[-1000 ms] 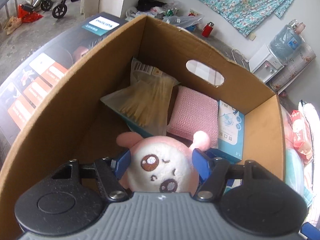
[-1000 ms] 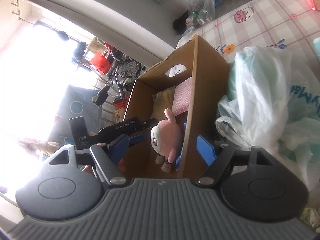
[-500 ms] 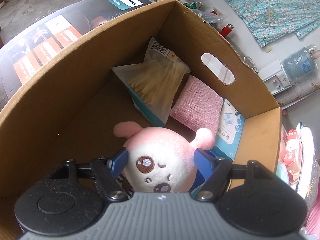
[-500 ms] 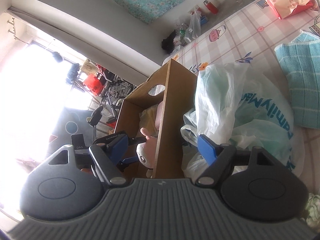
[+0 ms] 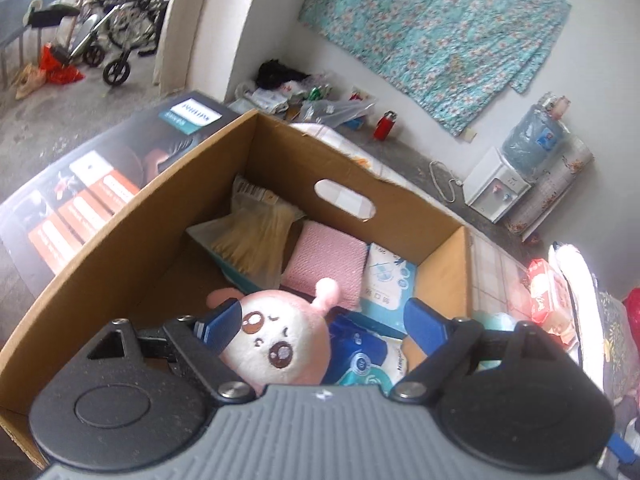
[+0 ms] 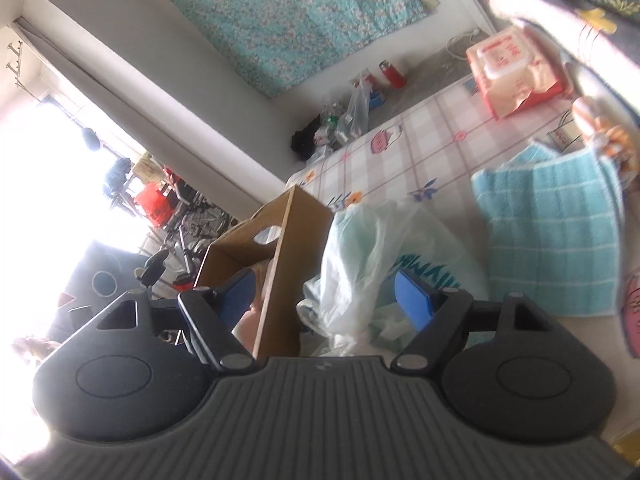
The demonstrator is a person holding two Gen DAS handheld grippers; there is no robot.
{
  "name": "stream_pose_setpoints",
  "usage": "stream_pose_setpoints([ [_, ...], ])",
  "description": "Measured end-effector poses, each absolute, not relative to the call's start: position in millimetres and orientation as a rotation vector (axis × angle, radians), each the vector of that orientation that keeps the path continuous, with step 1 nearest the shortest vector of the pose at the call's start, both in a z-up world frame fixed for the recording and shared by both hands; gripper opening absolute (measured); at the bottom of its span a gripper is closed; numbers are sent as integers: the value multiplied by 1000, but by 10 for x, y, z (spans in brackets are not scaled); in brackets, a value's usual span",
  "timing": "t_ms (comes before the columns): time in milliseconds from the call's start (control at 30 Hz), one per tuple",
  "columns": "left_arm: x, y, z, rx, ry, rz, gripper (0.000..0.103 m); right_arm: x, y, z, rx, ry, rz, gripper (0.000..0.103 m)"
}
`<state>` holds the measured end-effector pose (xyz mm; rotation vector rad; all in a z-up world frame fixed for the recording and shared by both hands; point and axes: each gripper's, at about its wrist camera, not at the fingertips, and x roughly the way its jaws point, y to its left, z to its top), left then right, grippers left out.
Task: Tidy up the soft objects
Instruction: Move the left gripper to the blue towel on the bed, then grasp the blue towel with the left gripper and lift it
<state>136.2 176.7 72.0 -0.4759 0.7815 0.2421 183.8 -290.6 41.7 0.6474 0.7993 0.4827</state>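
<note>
A pink and white plush toy (image 5: 276,344) lies in the near end of the cardboard box (image 5: 120,248). My left gripper (image 5: 320,316) hovers over it with its jaws opening. The left pad is beside the toy's head and the right pad stands well apart from it. A pink knitted pad (image 5: 324,268), a bag of beige sticks (image 5: 256,236) and blue-white packs (image 5: 388,280) also lie in the box. My right gripper (image 6: 324,284) is open and holds nothing. It faces the box's outer wall (image 6: 280,264) and a pale green plastic bag (image 6: 360,264).
A teal towel (image 6: 552,232) and a pink wipes pack (image 6: 516,72) lie on the checked tablecloth (image 6: 420,152) right of the bag. A dark printed carton (image 5: 80,196) stands left of the box. A water dispenser (image 5: 500,188) is at the far wall.
The left jaws have widened off the plush toy and the gripper has risen and drawn back; the toy stays in the box. The right gripper has swung right, from the box toward the bag and towel.
</note>
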Motion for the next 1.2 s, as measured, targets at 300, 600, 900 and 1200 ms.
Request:
stream_pose_setpoints([
  [300, 1475, 623, 1021, -188, 737, -64, 91, 1816, -3631, 275, 624, 781, 310, 77],
  [600, 2279, -379, 782, -99, 956, -345, 87, 1957, -3829, -241, 556, 866, 215, 75],
  [900, 3042, -1146, 33, -42, 1203, -381, 61, 2388, -3741, -588, 397, 904, 141, 60],
  [1200, 3439, -1353, -502, -63, 1342, -339, 55, 2682, -3811, -875, 331, 939, 70, 49],
])
